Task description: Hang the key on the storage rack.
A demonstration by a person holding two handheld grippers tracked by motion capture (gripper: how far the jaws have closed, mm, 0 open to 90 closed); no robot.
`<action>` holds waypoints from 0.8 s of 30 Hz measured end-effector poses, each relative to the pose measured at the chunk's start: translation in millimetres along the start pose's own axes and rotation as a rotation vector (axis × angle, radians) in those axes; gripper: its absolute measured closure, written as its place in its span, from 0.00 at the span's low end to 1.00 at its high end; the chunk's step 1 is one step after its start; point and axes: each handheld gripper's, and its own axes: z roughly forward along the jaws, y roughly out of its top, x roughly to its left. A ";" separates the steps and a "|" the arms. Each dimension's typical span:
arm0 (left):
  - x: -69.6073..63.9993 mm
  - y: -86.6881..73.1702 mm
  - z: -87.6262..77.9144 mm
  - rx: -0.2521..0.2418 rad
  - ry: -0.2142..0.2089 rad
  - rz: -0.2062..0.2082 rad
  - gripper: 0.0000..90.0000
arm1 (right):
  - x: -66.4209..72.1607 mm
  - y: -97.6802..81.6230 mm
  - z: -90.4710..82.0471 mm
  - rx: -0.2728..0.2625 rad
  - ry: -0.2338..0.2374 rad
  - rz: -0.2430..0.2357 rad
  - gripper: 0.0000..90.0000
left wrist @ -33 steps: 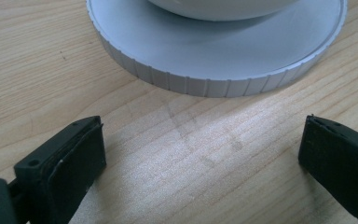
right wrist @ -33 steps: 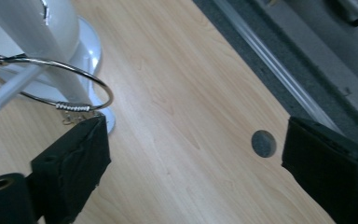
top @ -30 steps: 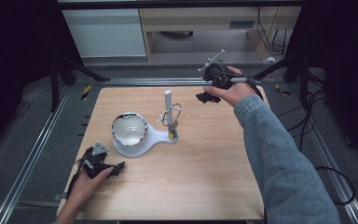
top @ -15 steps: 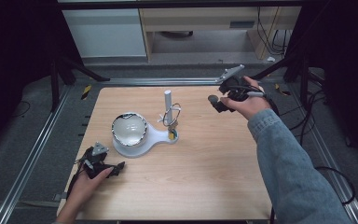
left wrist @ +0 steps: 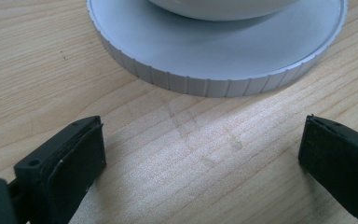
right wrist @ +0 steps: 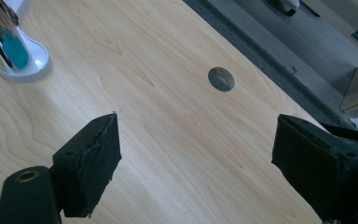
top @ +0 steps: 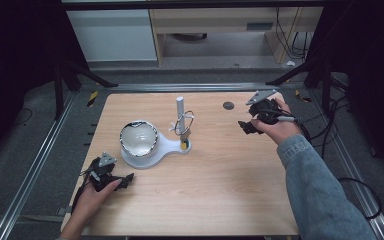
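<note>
**Two grippers spread wide over a wooden tabletop**

Dark surroundings frame a light wooden tabletop (top: pixel 200 200) set on a metal rail frame, with a pale cabinet and shelves beyond its far edge. Near the middle of the tabletop, slightly toward the left edge, lies a white stand (top: pixel 152 148) shaped like a keyhole: its round ribbed base (left wrist: pixel 214 70) carries a shiny bowl-like dome (top: pixel 138 138), and its long axis runs from that base toward the right and slightly toward the far edge, ending in a narrow tip. On that tip stand a white upright post (top: pixel 180 111) and a wire ring holder (top: pixel 185 122) with small coloured items (right wrist: pixel 14 49).

The left gripper (top: pixel 111 176) rests near the near-left corner, jaws released and wide apart, pointing at the ribbed base just beyond them. The right gripper (top: pixel 250 125), held in a hand (top: pixel 278 127) with a denim sleeve (top: pixel 320 190), sits near the far-right corner, jaws also spread and empty. A small round grey hole (top: pixel 228 105) lies in the tabletop near the far edge, just beside it.
</note>
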 end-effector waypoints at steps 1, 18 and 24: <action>0.0 0.0 0.0 0.000 0.000 0.000 0.00 | 0.0 0.0 0.0 0.000 0.000 0.000 0.17; -0.1 -0.1 0.1 -0.002 0.000 -0.002 0.00 | 18.4 -75.5 25.8 0.035 0.012 0.081 0.15; -0.2 -0.1 0.0 0.000 0.001 -0.001 0.00 | 24.8 -97.4 35.3 0.063 0.020 0.106 0.15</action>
